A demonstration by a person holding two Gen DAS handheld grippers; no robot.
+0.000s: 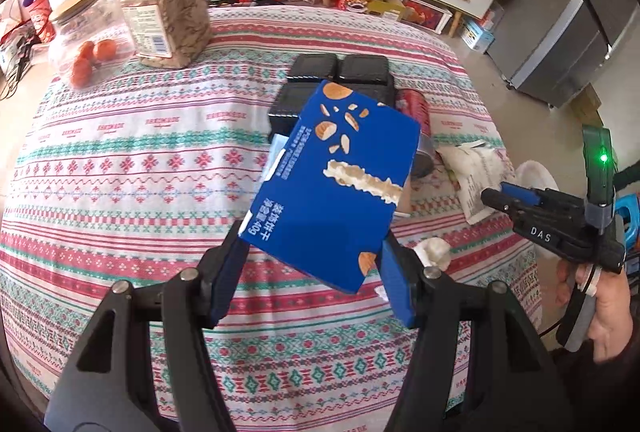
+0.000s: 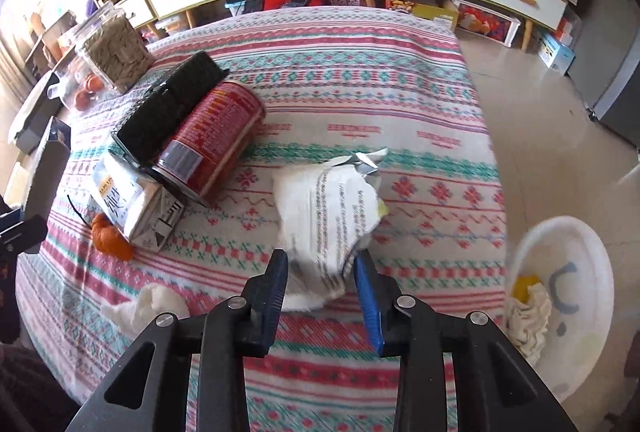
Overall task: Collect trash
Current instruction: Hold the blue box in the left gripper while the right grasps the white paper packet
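From the left wrist, the left claw (image 1: pixel 314 272) pinches a blue biscuit box (image 1: pixel 332 188), tilted and lifted above the patterned bench (image 1: pixel 120 160). From the right wrist, the right claw (image 2: pixel 322 286) is spread around a crumpled white wrapper (image 2: pixel 328 212) lying on the bench near a red can (image 2: pixel 208 144), with a white bin (image 2: pixel 560 272) off the bench's right edge.

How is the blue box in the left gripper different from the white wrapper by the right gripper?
The blue biscuit box is rigid, flat-sided and keeps its shape; the white wrapper is crumpled and torn open. The box is lifted off the tablecloth, clamped in the left gripper; the wrapper lies on the cloth between the open fingers of the right gripper. The box is deep blue with biscuit pictures; the wrapper is white with small print. Both look like empty food packaging.
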